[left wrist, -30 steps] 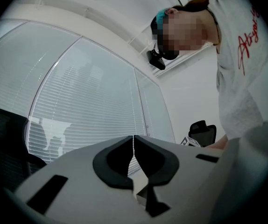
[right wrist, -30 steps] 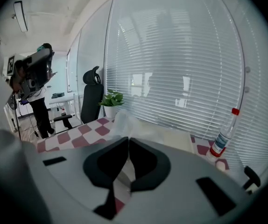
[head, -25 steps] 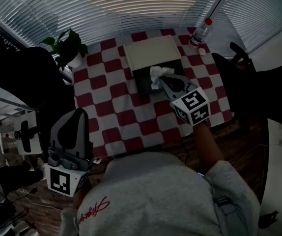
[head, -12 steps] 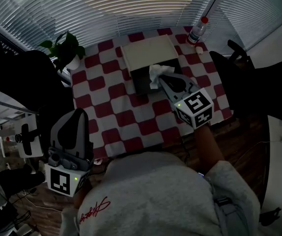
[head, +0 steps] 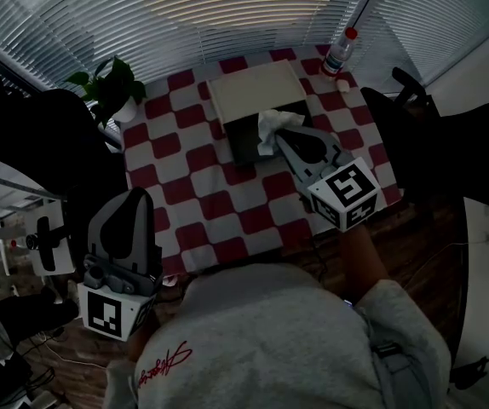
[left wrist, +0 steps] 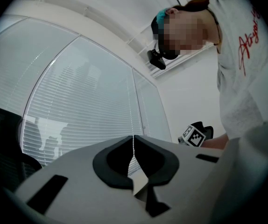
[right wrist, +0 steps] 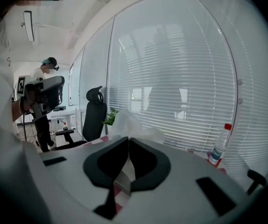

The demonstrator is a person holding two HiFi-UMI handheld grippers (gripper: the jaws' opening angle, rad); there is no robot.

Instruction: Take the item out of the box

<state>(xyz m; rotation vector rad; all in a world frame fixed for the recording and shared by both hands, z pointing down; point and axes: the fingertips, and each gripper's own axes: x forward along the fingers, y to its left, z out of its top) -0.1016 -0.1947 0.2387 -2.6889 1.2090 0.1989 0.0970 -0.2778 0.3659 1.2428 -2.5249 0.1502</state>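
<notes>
Head view shows the right hand-held gripper (head: pixel 280 134) pinching the white tissue (head: pixel 269 126) above the box (head: pixel 243 145); the left hand-held gripper (head: pixel 135 194) is closed.

Sweatshirt (head: pixel 270 339): light grey, long-sleeved, red script lettering (head: pixel 161 360) at its chest. Left gripper (head: pixel 143 194) and right gripper (head: pixel 279 135): grey shells, black-and-white marker cubes (head: pixel 344 194).

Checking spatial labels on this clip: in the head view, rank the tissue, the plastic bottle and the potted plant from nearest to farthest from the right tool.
1. The tissue: pinched in the right tool, just above the dark box.
2. The plastic bottle: at the table's far right corner.
3. The potted plant: at the table's far left edge.
</notes>
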